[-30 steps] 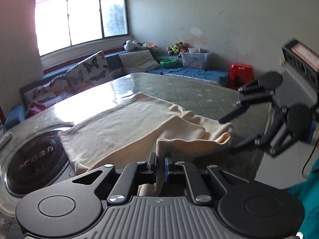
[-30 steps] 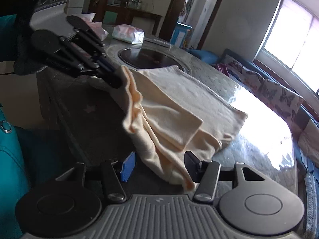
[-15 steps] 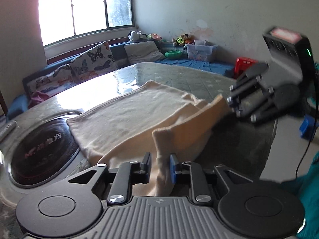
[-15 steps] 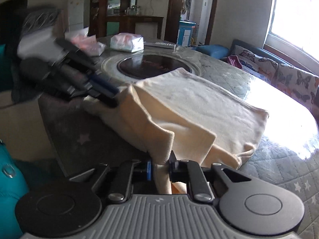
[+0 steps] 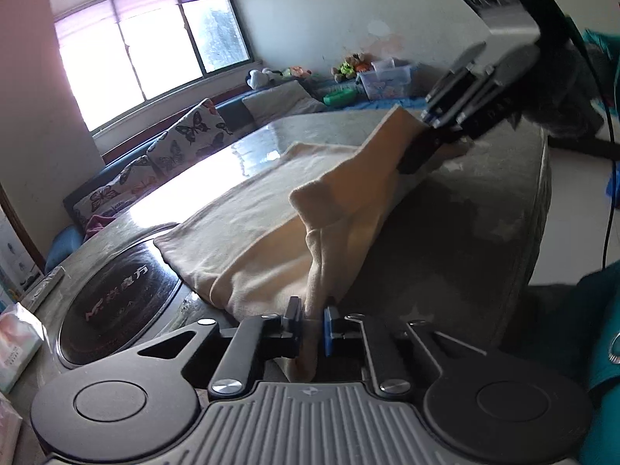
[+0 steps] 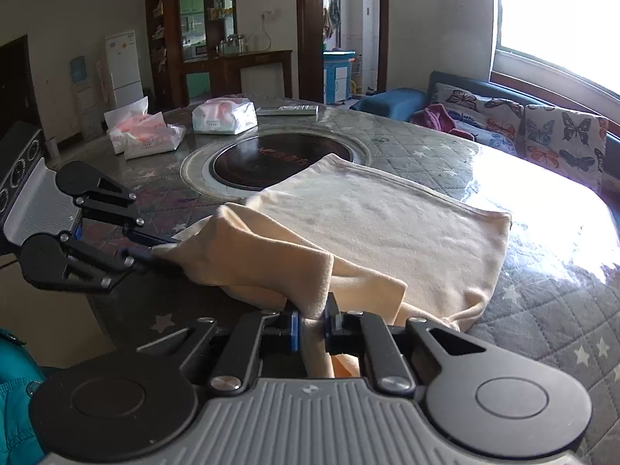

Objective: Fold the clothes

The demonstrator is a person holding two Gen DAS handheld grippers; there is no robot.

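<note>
A cream garment [image 5: 252, 217] lies spread on the quilted round table [image 5: 484, 213], and its near edge is lifted into a ridge between my two grippers. My left gripper [image 5: 312, 310] has a fold of this cloth between its pads, and its jaws are closing on it. In the right wrist view it comes in from the left [image 6: 155, 248], pinching the garment's [image 6: 387, 224] corner. My right gripper [image 6: 312, 312] is shut on the other end of the raised edge. From the left wrist view it [image 5: 405, 164] sits at the far right, tilted.
A round black hob [image 6: 263, 162] is set into the table [image 6: 542, 310] just beyond the garment. Two tissue packs [image 6: 224, 116] and a remote [image 6: 286, 109] lie behind it. A sofa with butterfly cushions [image 6: 542, 131] runs under the window. A teal sleeve [image 5: 604, 329] is at the right.
My right gripper went from open around the garment's edge to shut on it. The left jaws loosened, then tightened again. Both grippers rolled, and the near edge is now pulled taut between them.
</note>
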